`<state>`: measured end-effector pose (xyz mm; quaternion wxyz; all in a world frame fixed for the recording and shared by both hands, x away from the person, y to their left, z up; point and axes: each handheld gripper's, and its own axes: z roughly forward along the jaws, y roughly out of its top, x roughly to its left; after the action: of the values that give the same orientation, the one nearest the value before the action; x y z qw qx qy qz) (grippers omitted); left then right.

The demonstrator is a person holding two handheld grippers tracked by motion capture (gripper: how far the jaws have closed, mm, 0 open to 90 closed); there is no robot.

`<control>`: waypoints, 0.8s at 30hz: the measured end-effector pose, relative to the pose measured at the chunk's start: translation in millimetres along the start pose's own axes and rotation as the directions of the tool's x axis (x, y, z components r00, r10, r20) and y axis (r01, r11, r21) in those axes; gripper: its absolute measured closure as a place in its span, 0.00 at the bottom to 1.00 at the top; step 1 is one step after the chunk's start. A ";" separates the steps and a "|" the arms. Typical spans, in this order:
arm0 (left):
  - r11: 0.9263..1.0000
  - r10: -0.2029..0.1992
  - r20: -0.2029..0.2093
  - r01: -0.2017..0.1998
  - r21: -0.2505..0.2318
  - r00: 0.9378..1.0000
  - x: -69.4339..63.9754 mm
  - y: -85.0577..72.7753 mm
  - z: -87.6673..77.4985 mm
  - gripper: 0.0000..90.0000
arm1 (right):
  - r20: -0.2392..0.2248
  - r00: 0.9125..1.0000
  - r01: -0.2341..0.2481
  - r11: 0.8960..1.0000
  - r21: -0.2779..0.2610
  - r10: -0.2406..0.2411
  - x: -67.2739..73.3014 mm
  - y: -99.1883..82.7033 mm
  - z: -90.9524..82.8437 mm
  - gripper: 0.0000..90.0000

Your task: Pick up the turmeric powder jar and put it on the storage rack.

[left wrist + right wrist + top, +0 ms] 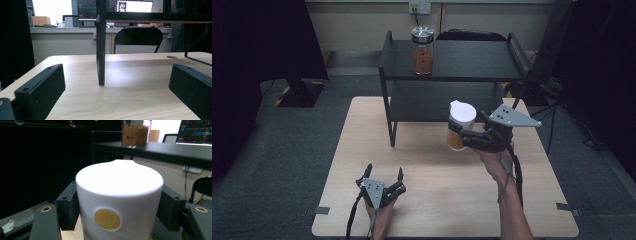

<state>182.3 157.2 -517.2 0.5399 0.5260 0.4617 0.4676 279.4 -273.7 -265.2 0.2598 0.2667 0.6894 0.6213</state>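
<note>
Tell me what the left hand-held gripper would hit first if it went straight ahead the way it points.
Probably the front leg of the black shelf rack: it stands centred between the open jaws of the left hand-held gripper, though depth is uncertain.

Both grippers are black, with blocky two-piece jaws showing round screw holes. The right gripper (462, 131) carries a grey three-cornered plate dotted with small holes; the left gripper (384, 173) has a smaller one. Black cables trail along bare forearms.

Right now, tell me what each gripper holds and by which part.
The right gripper is shut on the white-lidded jar, its jaws on opposite sides of the white lid. The left gripper is open and holds nothing.
</note>
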 end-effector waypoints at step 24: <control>1.000 0.000 0.001 0.000 0.000 1.000 0.2 0.0 0.0 0.00 | 0.249 0.967 -0.044 0.997 -0.067 0.059 1.5 96.2 35.2 0.34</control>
<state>182.3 157.4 -517.1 0.5401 0.5263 0.4616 0.4671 307.0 -239.1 -172.8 0.3367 0.3532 0.6246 0.6097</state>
